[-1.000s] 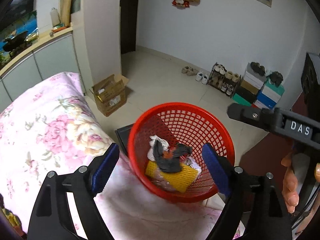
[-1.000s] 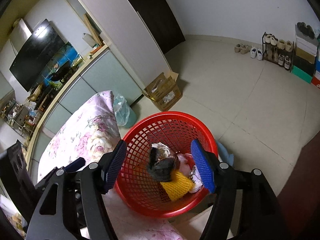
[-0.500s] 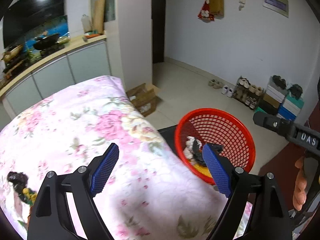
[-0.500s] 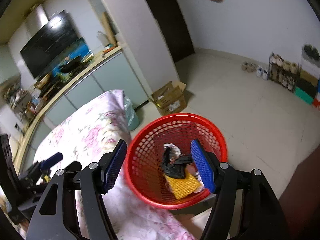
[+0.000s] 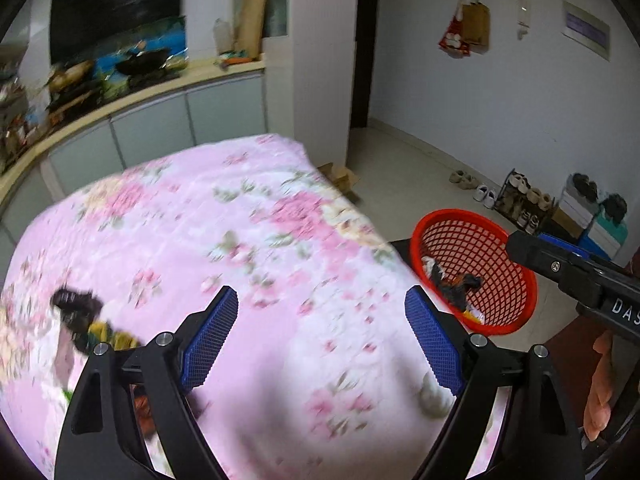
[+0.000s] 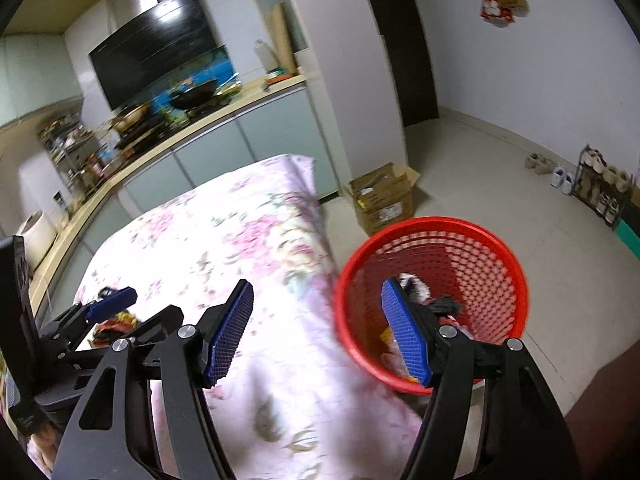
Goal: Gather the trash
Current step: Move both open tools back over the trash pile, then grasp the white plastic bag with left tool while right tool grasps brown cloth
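Note:
A red mesh basket stands on the floor at the table's right edge, with black, white and yellow trash inside. A pile of dark and yellow trash lies on the pink floral tablecloth at the left. My left gripper is open and empty above the cloth, right of that pile. My right gripper is open and empty over the table edge beside the basket.
A cardboard box sits on the floor behind the basket. A shoe rack and stacked boxes line the right wall. A kitchen counter with a wok runs behind the table.
Both grippers have swung left, away from above the basket and over the tablecloth. The trash pile on the cloth has come closer in the left wrist view.

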The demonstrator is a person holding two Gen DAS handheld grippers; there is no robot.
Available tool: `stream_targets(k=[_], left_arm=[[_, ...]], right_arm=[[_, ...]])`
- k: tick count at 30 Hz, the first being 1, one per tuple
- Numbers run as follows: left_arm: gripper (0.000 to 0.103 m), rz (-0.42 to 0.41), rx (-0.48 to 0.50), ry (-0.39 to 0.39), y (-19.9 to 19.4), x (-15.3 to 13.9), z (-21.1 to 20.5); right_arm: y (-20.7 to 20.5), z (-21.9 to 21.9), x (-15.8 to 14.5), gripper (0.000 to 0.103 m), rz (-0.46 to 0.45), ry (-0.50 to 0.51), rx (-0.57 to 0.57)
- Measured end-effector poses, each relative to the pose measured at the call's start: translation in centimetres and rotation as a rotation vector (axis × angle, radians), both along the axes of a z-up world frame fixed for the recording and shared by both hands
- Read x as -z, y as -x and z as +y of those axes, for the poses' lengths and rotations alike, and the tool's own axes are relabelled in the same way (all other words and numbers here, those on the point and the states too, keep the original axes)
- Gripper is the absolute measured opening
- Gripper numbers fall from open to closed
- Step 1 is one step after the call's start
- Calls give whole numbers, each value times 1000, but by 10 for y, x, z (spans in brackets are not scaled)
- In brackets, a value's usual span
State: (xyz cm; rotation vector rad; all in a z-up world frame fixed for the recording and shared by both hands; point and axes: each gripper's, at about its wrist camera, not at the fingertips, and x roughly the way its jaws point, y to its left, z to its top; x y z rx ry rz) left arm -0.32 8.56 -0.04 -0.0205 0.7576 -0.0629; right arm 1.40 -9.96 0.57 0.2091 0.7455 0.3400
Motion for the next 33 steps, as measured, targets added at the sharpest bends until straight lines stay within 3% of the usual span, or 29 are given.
stream_targets(k=[6, 13, 22, 33], left_arm=[[83, 22, -107, 34, 27, 9, 53], [83, -2, -220, 53, 55, 0, 115], [83, -56, -239, 117, 79, -26, 164], [83, -35, -498, 78, 83, -19, 252]], right_arm=[[6, 39, -2, 65, -4, 20, -80], [12, 77, 0, 69, 1, 24, -140], [16, 107, 5, 69, 21, 46, -176], [16, 129, 9, 72, 39, 76, -232]])
